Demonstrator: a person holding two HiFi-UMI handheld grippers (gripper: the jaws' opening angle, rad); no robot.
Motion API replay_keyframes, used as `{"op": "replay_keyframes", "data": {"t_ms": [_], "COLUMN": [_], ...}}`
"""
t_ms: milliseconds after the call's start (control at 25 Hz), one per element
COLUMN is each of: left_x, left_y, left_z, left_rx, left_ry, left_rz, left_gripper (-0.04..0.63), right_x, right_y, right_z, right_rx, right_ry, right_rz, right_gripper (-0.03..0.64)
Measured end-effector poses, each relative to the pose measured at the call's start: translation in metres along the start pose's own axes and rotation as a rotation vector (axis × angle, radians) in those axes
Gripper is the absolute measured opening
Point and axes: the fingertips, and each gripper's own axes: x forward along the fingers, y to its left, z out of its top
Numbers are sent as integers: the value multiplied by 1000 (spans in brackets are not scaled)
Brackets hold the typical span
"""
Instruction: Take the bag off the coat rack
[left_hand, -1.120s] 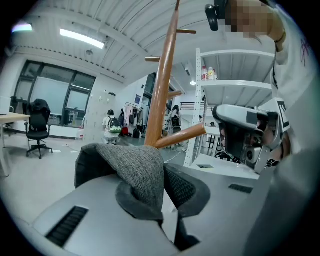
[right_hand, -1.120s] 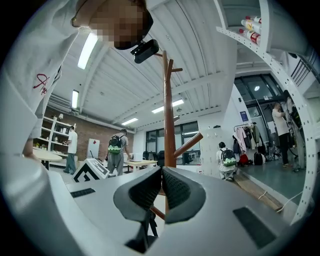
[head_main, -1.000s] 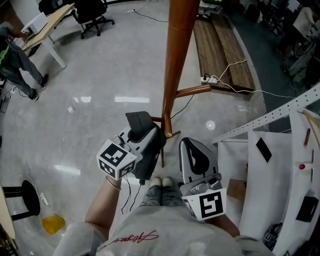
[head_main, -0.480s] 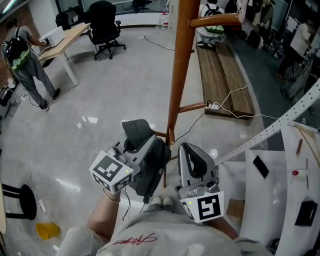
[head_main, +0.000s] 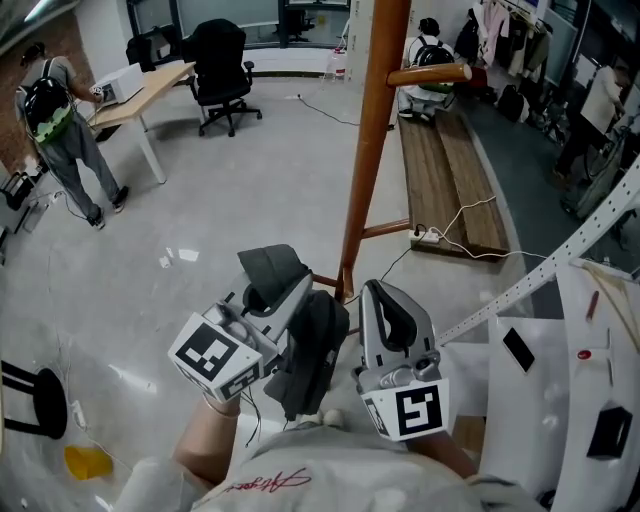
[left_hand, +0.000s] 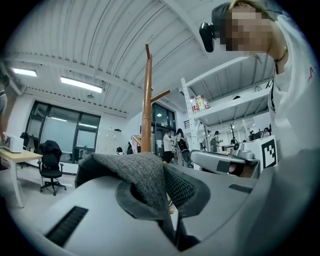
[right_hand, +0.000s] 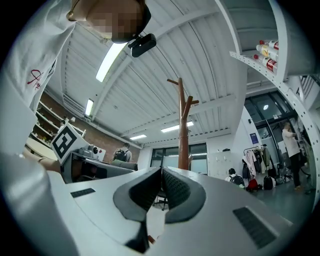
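Left gripper (left_hand: 161, 186) pinches the grey bag (left_hand: 136, 172) — weave shows only in its own view; head view has it near the coat rack (head_main: 366, 180), half hidden. Right gripper (right_hand: 161, 188) pressed together, empty.

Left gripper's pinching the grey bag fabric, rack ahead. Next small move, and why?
Probably hold the left gripper shut and draw the bag back from the coat rack: its fabric is pinched between the jaws, it hangs from the gripper, and the peg looks bare. The right gripper is shut and empty.
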Motion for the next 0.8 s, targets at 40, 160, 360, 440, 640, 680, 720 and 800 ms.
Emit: {"op": "replay_keyframes", "data": {"t_ms": [40,160,360,440,640,680,720,800], "left_x": [-2,-5,-13,-19,-34,-37,-39,-44], "left_y": [-1,-9,-23,-27,-38,-42,-46,-56], "left_z": [1,4,9,11,17,18,19,21], "left_rx": [-3,-7,1,-3,14,20,26,33], "left_ry": [-3,-13,-43,-54,-74,-75,-74,-74], "left_rz": [-2,-17,-53,-67,-83,-85,-88,-93], "left_gripper": [34,34,34,34,34,34,34,34], "right_x": [0,0,-4,-6,-19,-22,-26,-34], "right_y": [1,5,7,10,16,17,19,23], "right_z": [1,2,4,4,10,13,15,20], "right_rx": [-2,-7,-15,-19,-33,-35,-38,-44], "right_ry": [-1,1,-13,-18,-46,-50,-54,-60], "right_rz": [1,1,-18,-31,-63,-64,-66,-66], "right_gripper": [20,20,20,20,20,20,20,20]}}
